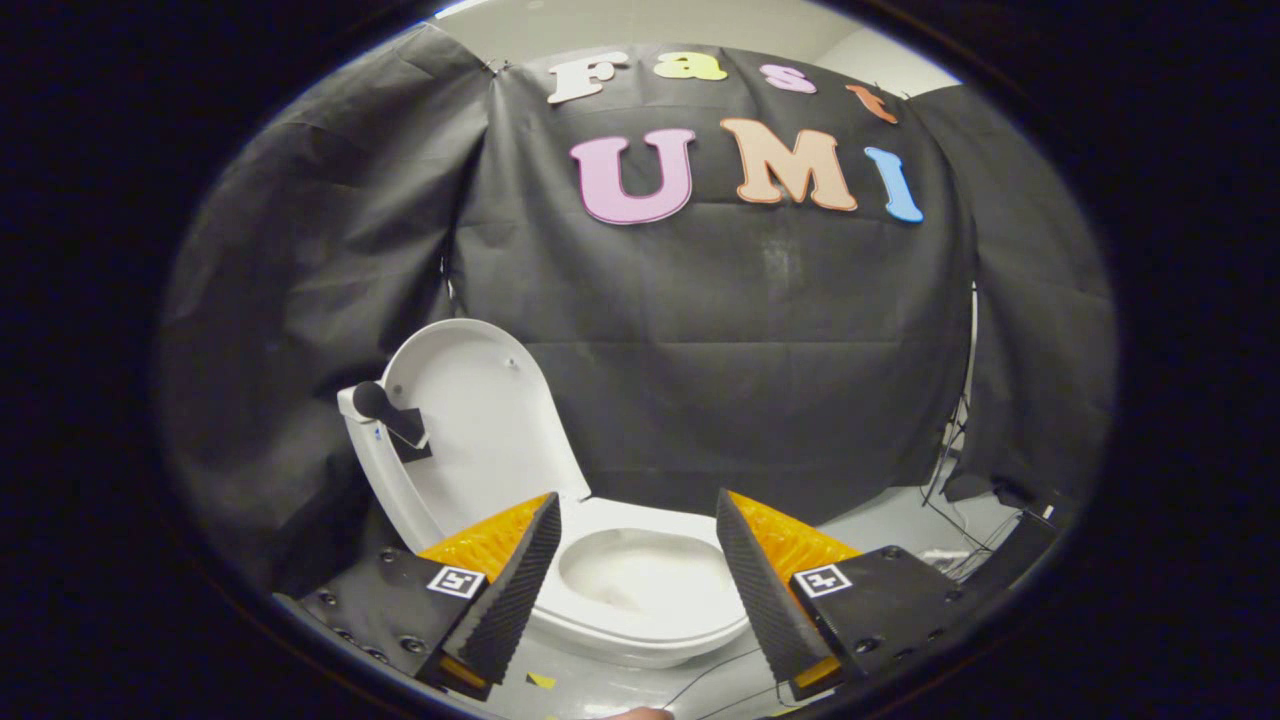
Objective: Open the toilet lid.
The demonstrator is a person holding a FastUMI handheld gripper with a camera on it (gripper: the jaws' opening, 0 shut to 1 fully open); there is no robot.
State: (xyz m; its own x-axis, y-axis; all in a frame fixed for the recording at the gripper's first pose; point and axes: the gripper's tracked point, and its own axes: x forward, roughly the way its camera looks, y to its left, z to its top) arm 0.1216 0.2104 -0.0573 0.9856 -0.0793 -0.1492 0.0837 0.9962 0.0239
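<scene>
The lid [470, 420] is seen raised, upright against the cloth; the bowl [640, 590] lies uncovered between the fingers [515, 590], which are spread wide, nothing gripped.

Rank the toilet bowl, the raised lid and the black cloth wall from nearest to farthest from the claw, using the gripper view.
1. Toilet bowl, just ahead, seen between the open claw's fingers.
2. Raised lid, beyond the bowl, standing upright.
3. Black cloth wall, behind the toilet.
</scene>
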